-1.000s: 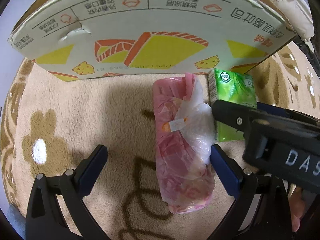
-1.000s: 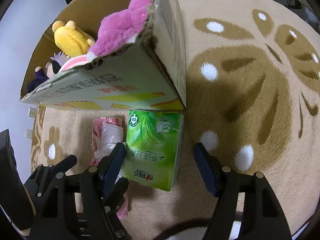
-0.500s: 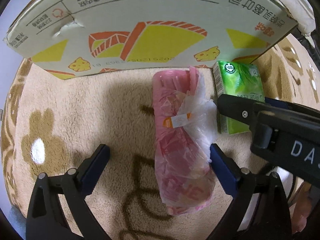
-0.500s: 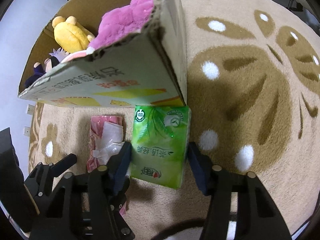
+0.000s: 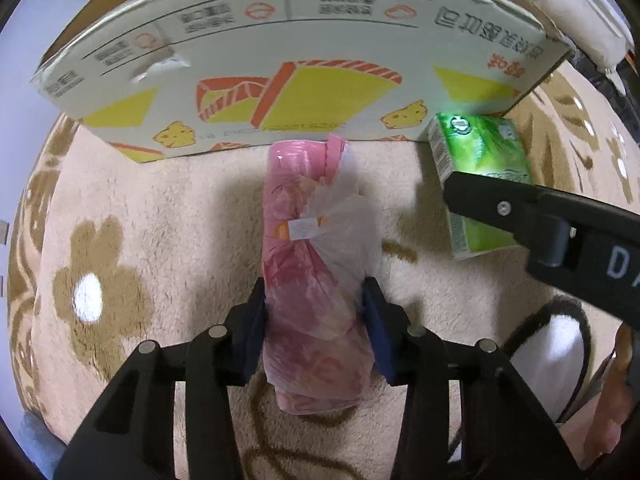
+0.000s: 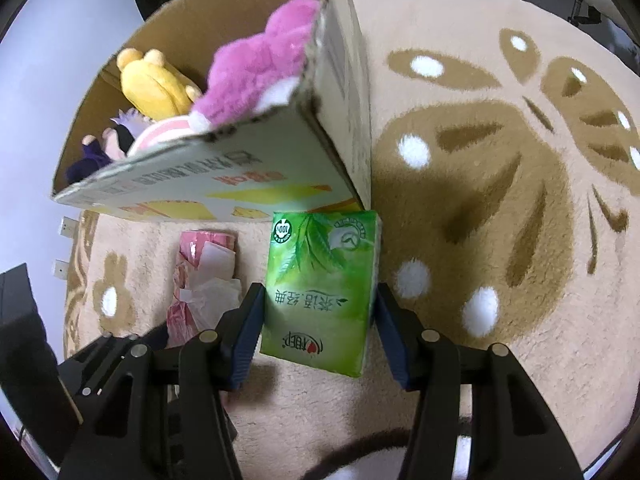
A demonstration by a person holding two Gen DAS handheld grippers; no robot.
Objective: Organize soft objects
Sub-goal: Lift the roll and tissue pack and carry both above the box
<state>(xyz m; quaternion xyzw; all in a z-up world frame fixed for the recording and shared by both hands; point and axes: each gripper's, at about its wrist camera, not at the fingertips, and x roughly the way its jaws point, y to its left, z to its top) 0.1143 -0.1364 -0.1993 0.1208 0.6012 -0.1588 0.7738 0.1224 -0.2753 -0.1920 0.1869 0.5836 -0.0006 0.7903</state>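
A pink plastic-wrapped bundle (image 5: 316,288) lies on the beige rug in front of a cardboard box (image 5: 288,64). My left gripper (image 5: 316,312) is shut on the bundle, pads pressing both its sides. A green tissue pack (image 6: 324,284) lies at the box's corner; my right gripper (image 6: 318,320) is shut on it, pads against both its long sides. The pack also shows in the left wrist view (image 5: 480,176), and the bundle in the right wrist view (image 6: 200,280). The box (image 6: 224,188) holds a pink plush (image 6: 260,68), a yellow plush (image 6: 152,84) and a dark-haired doll (image 6: 116,140).
The patterned beige rug (image 6: 500,160) stretches to the right of the box. The right gripper's body (image 5: 560,236) crosses the left wrist view at right. A dark object (image 6: 20,340) stands at the far left. White bedding (image 5: 584,20) lies behind the box.
Both grippers have moved forward and closed: the left one onto the pink bundle, the right one onto the green tissue pack. Both objects still lie on the rug.
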